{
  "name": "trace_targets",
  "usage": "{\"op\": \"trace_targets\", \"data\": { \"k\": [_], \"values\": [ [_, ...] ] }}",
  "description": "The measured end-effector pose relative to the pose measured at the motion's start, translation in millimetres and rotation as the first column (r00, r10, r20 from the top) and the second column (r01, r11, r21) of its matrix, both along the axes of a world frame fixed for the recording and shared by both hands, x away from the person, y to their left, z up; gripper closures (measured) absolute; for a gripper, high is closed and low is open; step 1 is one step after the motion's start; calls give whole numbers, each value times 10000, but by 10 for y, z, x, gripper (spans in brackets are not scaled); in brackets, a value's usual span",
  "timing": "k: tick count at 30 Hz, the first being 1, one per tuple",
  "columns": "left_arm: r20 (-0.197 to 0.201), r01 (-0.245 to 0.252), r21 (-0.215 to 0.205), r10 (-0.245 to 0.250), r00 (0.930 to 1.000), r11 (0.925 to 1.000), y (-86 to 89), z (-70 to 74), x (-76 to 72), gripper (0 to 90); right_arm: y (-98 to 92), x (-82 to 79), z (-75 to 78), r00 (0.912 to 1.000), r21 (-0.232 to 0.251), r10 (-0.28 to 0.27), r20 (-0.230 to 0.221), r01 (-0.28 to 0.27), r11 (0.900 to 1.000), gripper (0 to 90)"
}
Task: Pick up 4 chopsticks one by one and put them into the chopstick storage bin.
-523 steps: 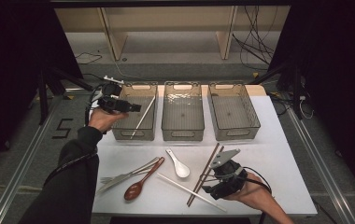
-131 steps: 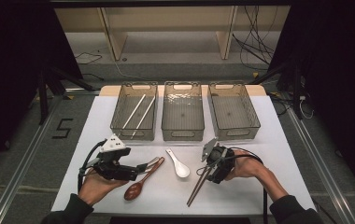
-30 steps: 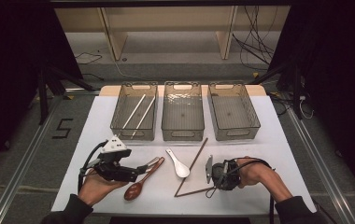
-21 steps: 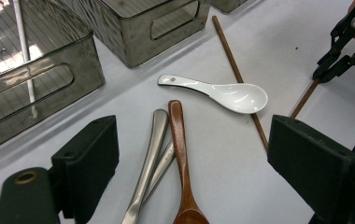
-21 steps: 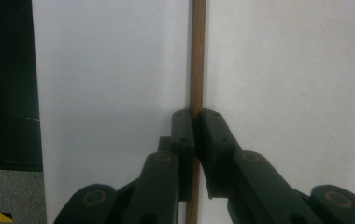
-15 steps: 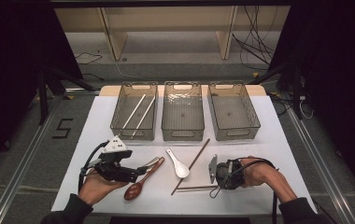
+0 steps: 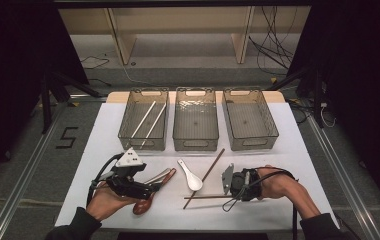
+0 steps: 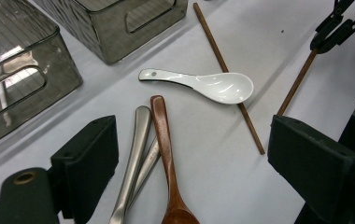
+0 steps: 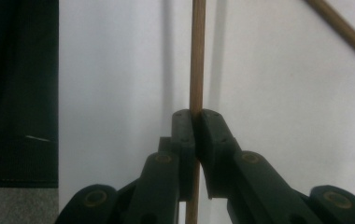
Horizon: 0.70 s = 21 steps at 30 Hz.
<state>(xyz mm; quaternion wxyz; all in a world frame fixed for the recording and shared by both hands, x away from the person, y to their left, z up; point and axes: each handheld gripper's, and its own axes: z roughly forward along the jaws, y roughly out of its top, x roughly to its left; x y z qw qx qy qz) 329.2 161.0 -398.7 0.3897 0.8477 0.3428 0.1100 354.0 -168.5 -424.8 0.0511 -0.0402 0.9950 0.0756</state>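
My right gripper [image 7: 228,195] rests low on the white table [image 7: 288,155] at the front right, shut on the end of a brown chopstick [image 7: 203,197] that lies level, pointing left. In the right gripper view the pads [image 9: 185,128] pinch that chopstick [image 9: 196,56]. A second brown chopstick [image 7: 208,172] lies slanted beside a white spoon [image 7: 190,176]. My left gripper [image 7: 155,187] is open at the front left, with nothing gripped. Its jaws straddle a wooden spoon [image 8: 166,154] and two metal handles [image 8: 136,154].
Three clear bins stand in a row at the back. The left bin [image 7: 128,132] holds two white chopsticks [image 7: 148,120]. The middle bin [image 7: 178,135] and the right bin [image 7: 270,130] hold nothing. The table's front edge is close below both hands.
The chopstick held in the right gripper has swung slightly and now lies more level. The left hand has stayed where it was.
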Motion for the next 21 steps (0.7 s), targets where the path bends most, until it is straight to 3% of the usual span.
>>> {"op": "trace_targets", "data": {
  "k": [11, 15, 21],
  "values": [
    [-281, 1060, 673, -1043, 9941, 9921, -242, -9, -2, 160, 156, -63, 94, 9994, 535, 51, 332, -69, 9985, 852],
    [-403, 1302, 848, -1272, 9911, 9879, -331, -21, 25, 161, 194, -67, 140, 9995, 842, -285, 120, 274, 9961, 852],
    [-807, 1840, 998, -1763, 9810, 9779, -472, -30, 77, 164, 275, -128, 171, 10000, 1011, 1, 6, -2, 9949, 852]
  ]
}}
